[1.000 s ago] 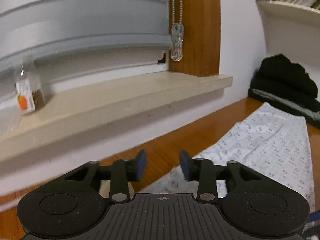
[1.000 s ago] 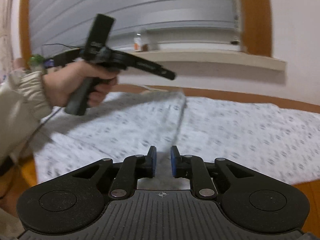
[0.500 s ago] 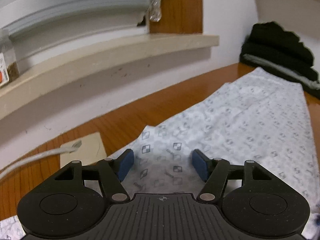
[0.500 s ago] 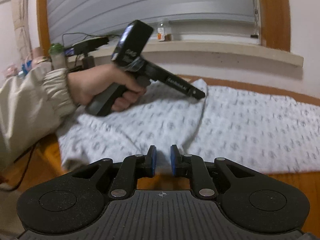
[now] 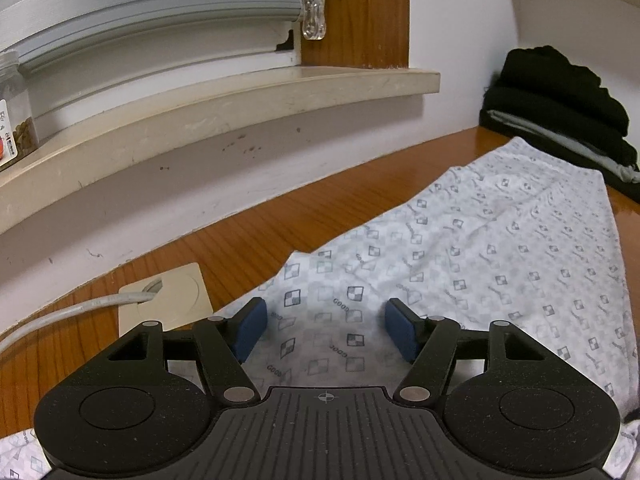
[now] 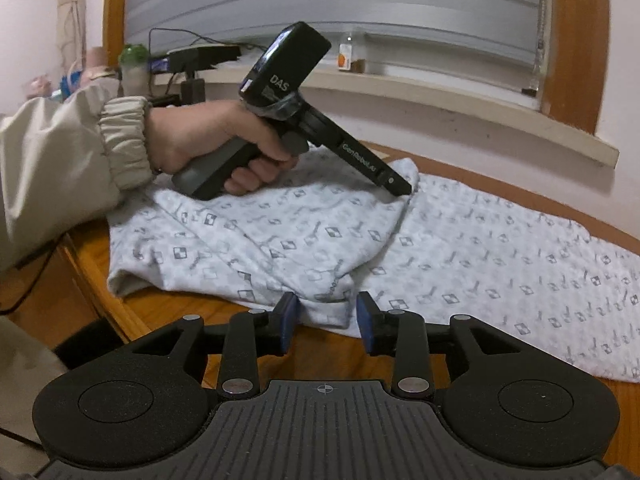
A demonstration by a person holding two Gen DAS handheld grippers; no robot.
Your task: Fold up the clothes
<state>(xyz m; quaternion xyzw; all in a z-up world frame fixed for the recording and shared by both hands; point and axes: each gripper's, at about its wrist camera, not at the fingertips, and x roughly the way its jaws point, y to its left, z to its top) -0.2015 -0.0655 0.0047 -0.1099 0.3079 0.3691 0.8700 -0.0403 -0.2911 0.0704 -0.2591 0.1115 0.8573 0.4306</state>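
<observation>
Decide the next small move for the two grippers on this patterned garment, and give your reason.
Probably draw both grippers back off the patterned garment. The fold already lies over it, the left gripper stands open above the cloth, and the right gripper is opening with the folded hem between its pads, so neither grips anything.

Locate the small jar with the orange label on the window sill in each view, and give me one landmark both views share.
Left wrist view: the jar stands at the far left edge, on the window sill, partly cut off by the frame.
Right wrist view: the jar stands top centre, small, on the sill just right of the left gripper's black body.
Shared landmark: the patterned white garment spread on the wooden table.
</observation>
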